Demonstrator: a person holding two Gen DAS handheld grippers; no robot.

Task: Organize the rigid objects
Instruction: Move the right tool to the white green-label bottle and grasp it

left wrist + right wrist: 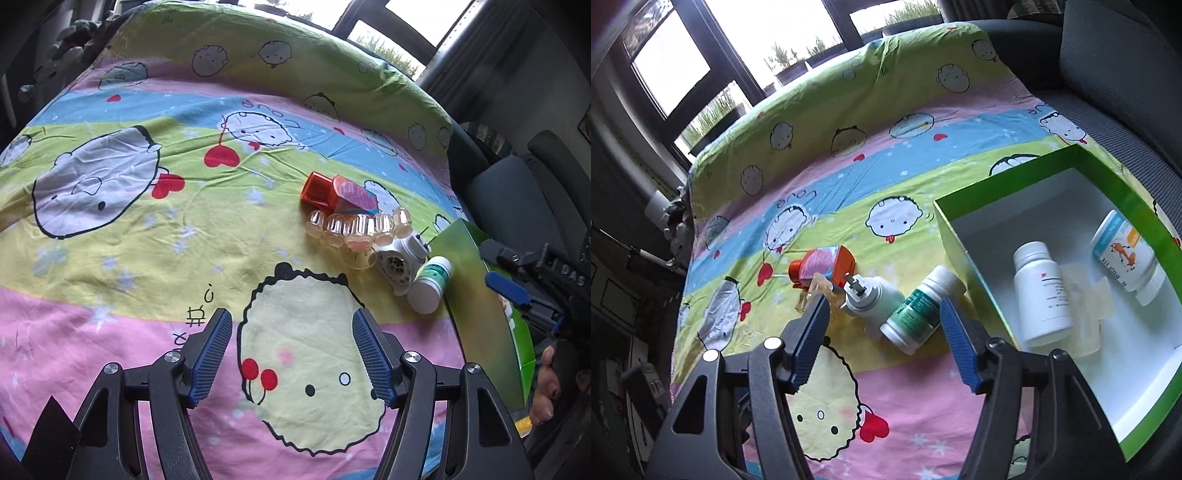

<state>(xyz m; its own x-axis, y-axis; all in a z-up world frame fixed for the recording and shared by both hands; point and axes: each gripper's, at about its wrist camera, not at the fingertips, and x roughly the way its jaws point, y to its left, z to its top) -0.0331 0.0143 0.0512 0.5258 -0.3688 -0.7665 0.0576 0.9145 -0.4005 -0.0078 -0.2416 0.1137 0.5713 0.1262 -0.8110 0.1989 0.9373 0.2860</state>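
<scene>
On the cartoon-print cloth lie an orange bottle, a strip of clear vials, a white spray device and a white bottle with a green label. A green box with a white inside holds a white bottle, a blue-labelled bottle and a clear plastic piece. My left gripper is open and empty, near of the pile. My right gripper is open and empty, its fingers on either side of the green-label bottle, just short of it. The right gripper also shows in the left wrist view at the box's far side.
The cloth covers a table. Dark seats stand to the right of the box. Windows are behind the table. A toy sits at the far left edge.
</scene>
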